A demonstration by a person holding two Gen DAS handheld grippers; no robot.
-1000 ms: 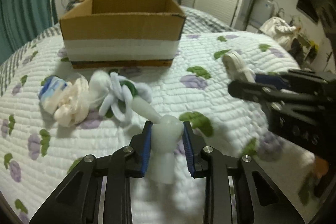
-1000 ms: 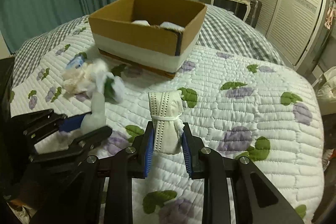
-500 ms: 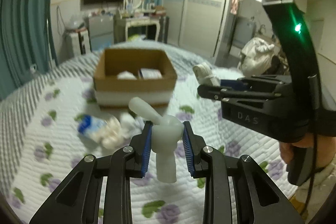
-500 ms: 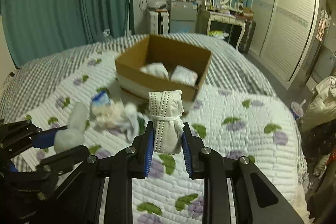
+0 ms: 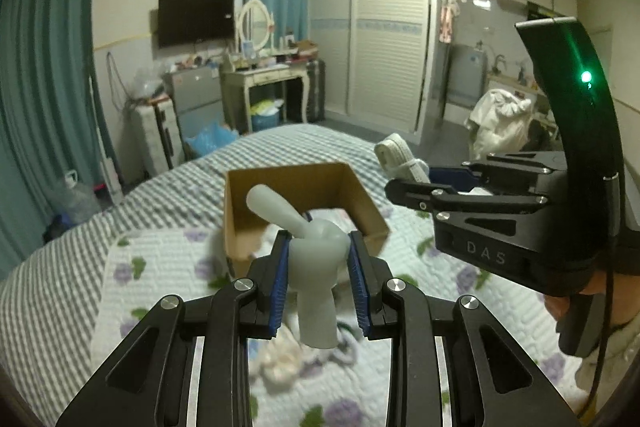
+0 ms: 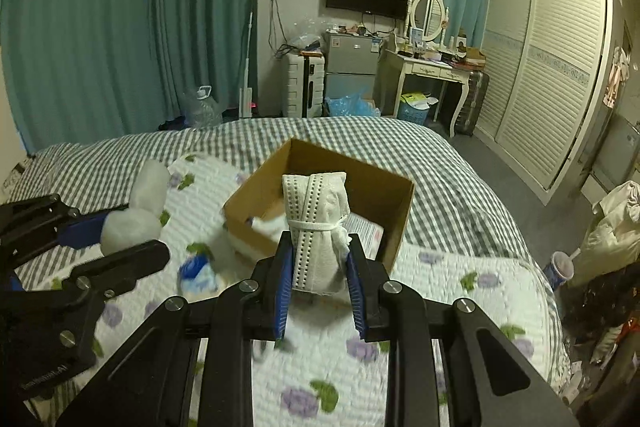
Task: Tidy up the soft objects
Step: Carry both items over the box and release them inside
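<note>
Left gripper clamped on pale rubbery toy; right gripper clamped on tied white sock bundle. Both held above bed, cardboard box beyond. Right view alone shows box contents; loose pile blurred.

Cardboard box on bed

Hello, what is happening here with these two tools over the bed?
A person holds a gripper in each hand and is sorting soft things into the box on the bed. The left gripper is shut on a pale soft toy; the right gripper is shut on a rolled white cloth. Both are held in the air, facing the open box, which already holds a few white items. More soft things lie on the quilt.
</note>
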